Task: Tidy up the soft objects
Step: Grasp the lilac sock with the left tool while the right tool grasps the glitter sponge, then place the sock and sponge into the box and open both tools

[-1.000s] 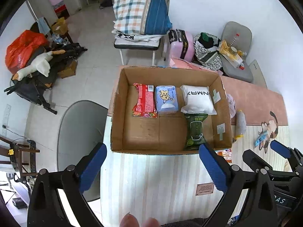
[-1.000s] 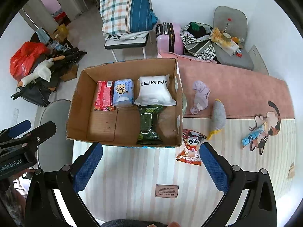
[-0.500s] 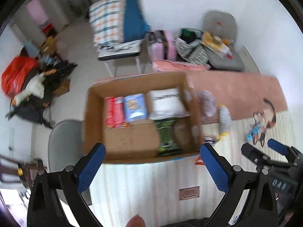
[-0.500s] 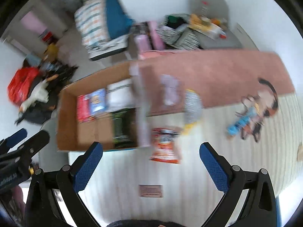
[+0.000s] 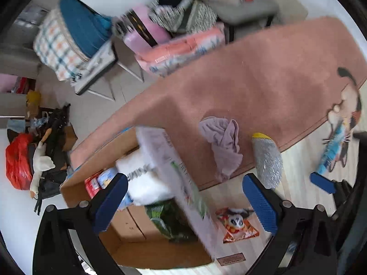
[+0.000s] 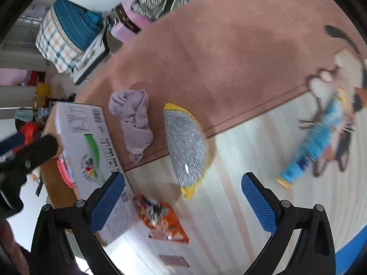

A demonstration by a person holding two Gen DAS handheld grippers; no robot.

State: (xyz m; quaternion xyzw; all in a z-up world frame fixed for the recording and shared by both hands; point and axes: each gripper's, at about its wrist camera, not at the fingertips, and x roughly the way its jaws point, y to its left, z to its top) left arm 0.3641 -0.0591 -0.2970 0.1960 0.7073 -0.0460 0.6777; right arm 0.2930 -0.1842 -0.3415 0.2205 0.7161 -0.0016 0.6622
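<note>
A cardboard box (image 5: 160,254) holds a white pack (image 5: 142,178), a green pack (image 5: 169,222) and red and blue packs. On the rug to its right lie a lilac cloth (image 5: 223,142), a silver-and-yellow pouch (image 5: 267,160), an orange snack bag (image 5: 238,224) and a blue tube (image 5: 332,151). My left gripper (image 5: 183,204) is open and empty above the box's right wall. My right gripper (image 6: 181,204) is open and empty, above the pouch (image 6: 185,146) and the snack bag (image 6: 162,220), with the cloth (image 6: 135,119) and the tube (image 6: 314,146) to either side.
The pink rug (image 5: 263,73) with a cartoon cat (image 5: 346,105) borders a striped mat (image 6: 240,194). Behind stand a chair with folded quilts (image 5: 73,36), a pink suitcase (image 5: 144,29), bags and a grey chair (image 5: 240,6). A red bag (image 5: 17,160) lies far left.
Both grippers have swung right and tilted, from facing the box to facing the loose items on the rug. Both stay open and empty.
</note>
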